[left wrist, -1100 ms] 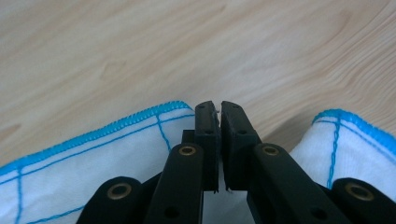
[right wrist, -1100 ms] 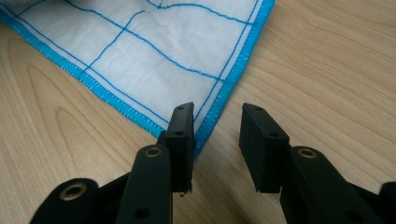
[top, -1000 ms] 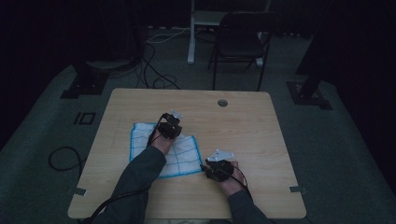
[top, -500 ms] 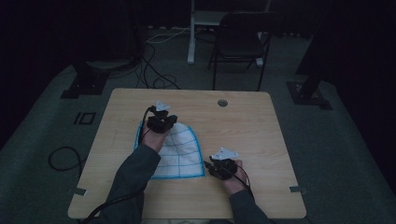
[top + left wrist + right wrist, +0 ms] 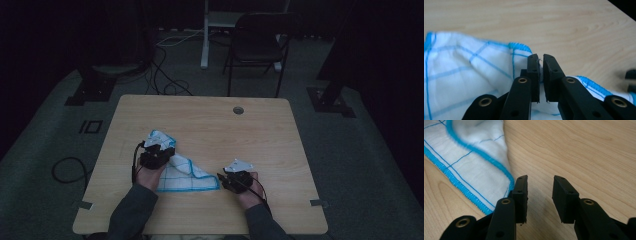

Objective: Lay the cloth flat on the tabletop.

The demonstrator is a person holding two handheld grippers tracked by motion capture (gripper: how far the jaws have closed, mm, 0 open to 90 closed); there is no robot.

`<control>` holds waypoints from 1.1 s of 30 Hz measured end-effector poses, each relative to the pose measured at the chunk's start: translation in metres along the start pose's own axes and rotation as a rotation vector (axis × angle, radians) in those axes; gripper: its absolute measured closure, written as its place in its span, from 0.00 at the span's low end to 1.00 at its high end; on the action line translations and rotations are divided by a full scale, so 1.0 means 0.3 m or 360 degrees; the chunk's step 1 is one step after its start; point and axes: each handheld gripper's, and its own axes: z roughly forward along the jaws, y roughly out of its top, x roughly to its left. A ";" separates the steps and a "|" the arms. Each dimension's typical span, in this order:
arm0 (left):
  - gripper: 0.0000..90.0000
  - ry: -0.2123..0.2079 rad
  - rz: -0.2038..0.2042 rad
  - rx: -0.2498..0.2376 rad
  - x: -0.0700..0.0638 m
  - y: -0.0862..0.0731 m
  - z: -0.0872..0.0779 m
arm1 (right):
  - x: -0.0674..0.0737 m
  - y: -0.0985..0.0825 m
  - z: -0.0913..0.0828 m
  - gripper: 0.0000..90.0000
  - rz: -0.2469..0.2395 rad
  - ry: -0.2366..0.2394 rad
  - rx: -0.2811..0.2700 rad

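Cloth corner carried across and folded over.
Beneath the left gripper (image 5: 540, 75), jaws just eased with cloth (image 5: 461, 80) between; the right gripper (image 5: 539, 197), gaping, is kept beside the hem.

table (image 5: 210, 120): light wood, round grommet hole (image 5: 238, 110) near far edge | chair (image 5: 257, 47): dark, beyond table | cables (image 5: 167, 82): looped on grey floor (image 5: 360, 165) behind table

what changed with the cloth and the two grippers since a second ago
The left gripper swept from the cloth's far right part toward the near left, dragging a corner over so the cloth lies folded. Its jaws have just been opening slightly, fabric between them. The right gripper stayed open by the cloth's near right corner.
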 end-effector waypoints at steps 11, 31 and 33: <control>0.86 0.0080 0.0040 0.0086 0.012 -0.135 -0.059 | 0.035 0.041 0.005 0.73 -0.0038 0.0043 -0.0043; 0.78 0.0169 0.0015 0.0053 0.050 -0.250 -0.192 | 0.195 0.224 0.115 0.72 -0.0120 0.0259 -0.0144; 0.78 0.0170 -0.0004 0.0053 0.057 -0.258 -0.196 | 0.206 0.242 0.134 0.73 -0.0114 0.0281 -0.0149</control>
